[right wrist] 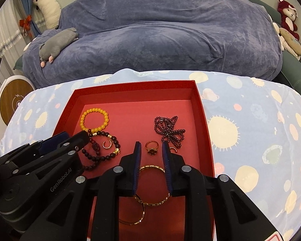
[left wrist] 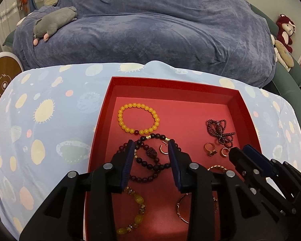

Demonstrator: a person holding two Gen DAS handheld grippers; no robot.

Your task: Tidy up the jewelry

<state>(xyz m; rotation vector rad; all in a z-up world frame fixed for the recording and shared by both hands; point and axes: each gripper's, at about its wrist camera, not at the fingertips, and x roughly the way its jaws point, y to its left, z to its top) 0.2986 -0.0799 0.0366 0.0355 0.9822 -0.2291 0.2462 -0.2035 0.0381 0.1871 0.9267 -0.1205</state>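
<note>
Left wrist view first: the left gripper (left wrist: 151, 146) hangs over the red tray (left wrist: 102, 108) with its jaws spread, gripping nothing, the dark red bead bracelet (left wrist: 150, 160) lying loose on the tray floor right between them. The yellow bead bracelet (left wrist: 138, 118) sits just beyond, and the garnet bead cluster (left wrist: 220, 130) is off to the right, so things look roughly grouped by type. Right wrist view: the right gripper (right wrist: 150, 145) also has its jaws spread and empty, straddling the gold ring (right wrist: 151, 147), with the gold bangle (right wrist: 152, 184) lying below it. Tray rests on a planet-print sheet (right wrist: 250, 140).
</note>
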